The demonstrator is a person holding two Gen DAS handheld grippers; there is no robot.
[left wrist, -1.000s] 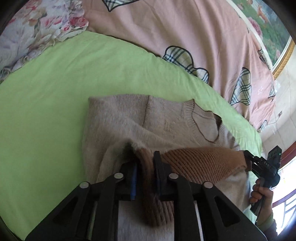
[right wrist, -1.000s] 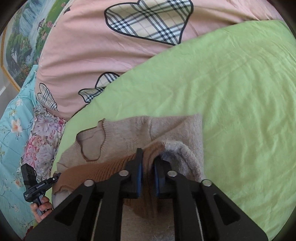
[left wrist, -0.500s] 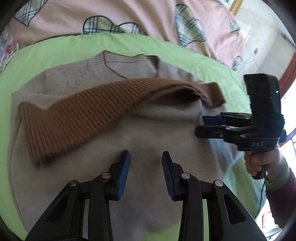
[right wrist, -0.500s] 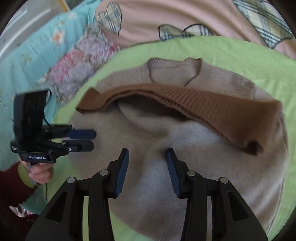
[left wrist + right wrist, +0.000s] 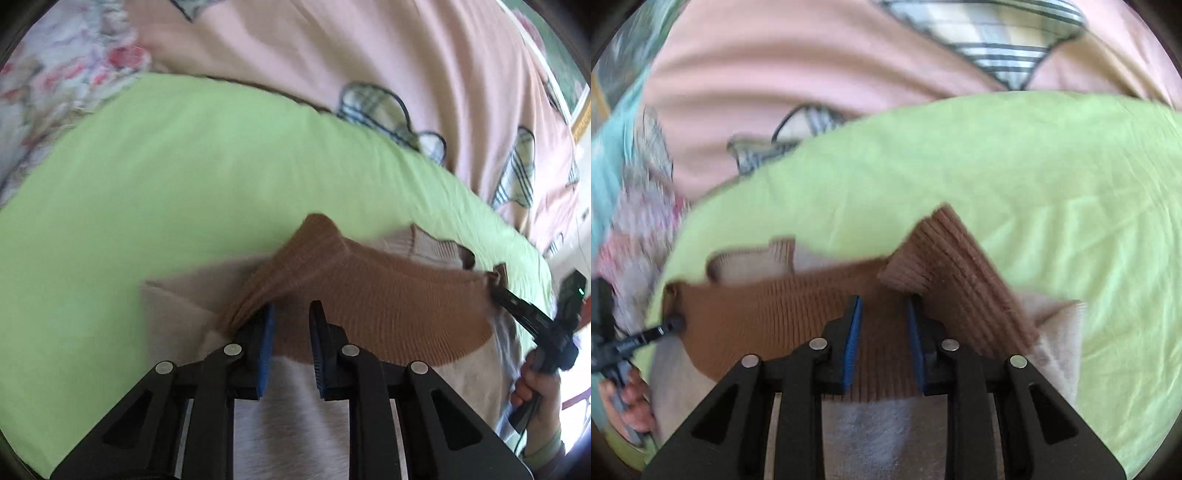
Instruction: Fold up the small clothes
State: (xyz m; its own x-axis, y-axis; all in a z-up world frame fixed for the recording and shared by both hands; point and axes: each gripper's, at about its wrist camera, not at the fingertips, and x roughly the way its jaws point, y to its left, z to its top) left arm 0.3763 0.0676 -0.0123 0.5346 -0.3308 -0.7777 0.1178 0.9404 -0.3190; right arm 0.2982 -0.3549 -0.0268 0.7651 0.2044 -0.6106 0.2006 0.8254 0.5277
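Both views are motion-blurred. The left gripper (image 5: 290, 325) and right gripper (image 5: 882, 319) each stand with fingers apart over the sweater's (image 5: 871, 428) brown ribbed hem (image 5: 369, 306). The sweater's near end on the green sheet (image 5: 166, 177) is cut off behind them.

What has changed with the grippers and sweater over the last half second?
The left gripper and right gripper were open and clear of the sweater; they moved forward onto its brown hem, jaws narrower around its corners, which now stand up. Whether they grip is unclear. The sweater stays on the green sheet.
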